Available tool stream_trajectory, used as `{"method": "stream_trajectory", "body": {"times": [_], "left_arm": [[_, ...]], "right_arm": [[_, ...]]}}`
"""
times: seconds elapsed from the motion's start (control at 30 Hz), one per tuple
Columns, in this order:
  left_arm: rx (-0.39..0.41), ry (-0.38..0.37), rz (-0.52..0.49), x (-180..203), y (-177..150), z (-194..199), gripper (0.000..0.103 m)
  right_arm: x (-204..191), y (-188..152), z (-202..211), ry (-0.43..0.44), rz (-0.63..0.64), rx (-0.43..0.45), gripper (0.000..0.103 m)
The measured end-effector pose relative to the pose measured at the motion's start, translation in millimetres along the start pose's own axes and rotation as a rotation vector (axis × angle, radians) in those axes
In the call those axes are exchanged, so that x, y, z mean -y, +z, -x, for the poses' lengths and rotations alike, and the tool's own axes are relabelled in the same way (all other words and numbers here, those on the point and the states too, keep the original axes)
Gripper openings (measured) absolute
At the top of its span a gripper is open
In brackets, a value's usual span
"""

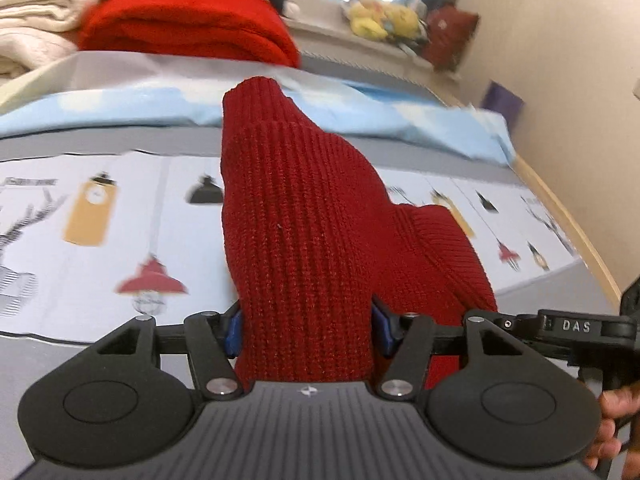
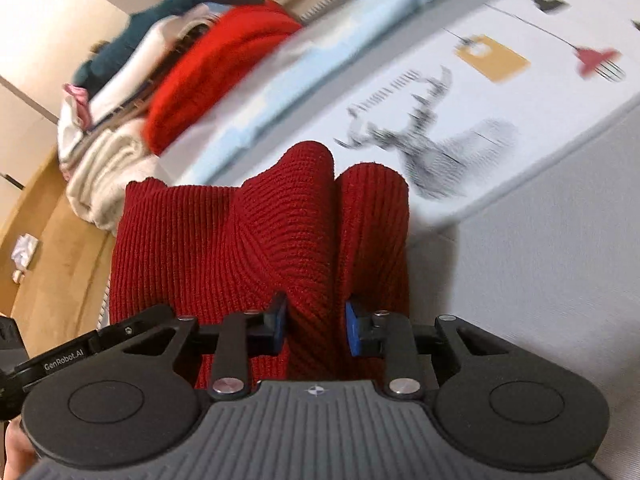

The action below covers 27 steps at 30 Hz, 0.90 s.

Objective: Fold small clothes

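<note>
A dark red ribbed knit garment (image 1: pixel 296 216) hangs bunched between both grippers above the bed. My left gripper (image 1: pixel 306 328) is shut on a thick fold of it, blue pads pressing each side. My right gripper (image 2: pixel 316 330) is shut on another fold of the same garment (image 2: pixel 260 240), which drapes forward and to the left of the fingers. The rest of the garment below the fingers is hidden by the gripper bodies.
The bed has a white sheet (image 1: pixel 120 216) printed with lamps and a deer, and a light blue cover (image 1: pixel 120 108) behind. A stack of folded clothes with a bright red sweater (image 1: pixel 188 24) lies at the far side. A wooden bed edge (image 1: pixel 576 232) and beige wall stand to the right.
</note>
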<state>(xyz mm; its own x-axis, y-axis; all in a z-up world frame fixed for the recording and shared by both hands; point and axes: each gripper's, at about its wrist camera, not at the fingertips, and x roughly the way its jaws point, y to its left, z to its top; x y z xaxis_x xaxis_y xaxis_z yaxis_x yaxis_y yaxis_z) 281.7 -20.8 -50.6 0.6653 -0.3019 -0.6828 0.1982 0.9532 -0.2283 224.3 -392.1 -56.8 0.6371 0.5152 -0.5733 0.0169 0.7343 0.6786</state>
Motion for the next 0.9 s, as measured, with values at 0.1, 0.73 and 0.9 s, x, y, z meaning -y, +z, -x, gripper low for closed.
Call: {"method": "stream_trajectory", "body": {"times": [0.1, 0.73, 0.9], "left_arm": [[-0.003, 0.03, 0.061, -21, 7, -1, 0.07], [-0.243, 0.066, -0.012, -56, -29, 6, 0.076], [-0.213, 0.025, -0.179, -33, -34, 29, 0.08]], "right_arm": [[-24, 2, -17, 0.015, 0.034, 0.044, 0.03], [-52, -17, -63, -0.3, 0.095, -0.029, 0.062], [-61, -30, -32, -0.273, 0.095, -0.037, 0.066]]}}
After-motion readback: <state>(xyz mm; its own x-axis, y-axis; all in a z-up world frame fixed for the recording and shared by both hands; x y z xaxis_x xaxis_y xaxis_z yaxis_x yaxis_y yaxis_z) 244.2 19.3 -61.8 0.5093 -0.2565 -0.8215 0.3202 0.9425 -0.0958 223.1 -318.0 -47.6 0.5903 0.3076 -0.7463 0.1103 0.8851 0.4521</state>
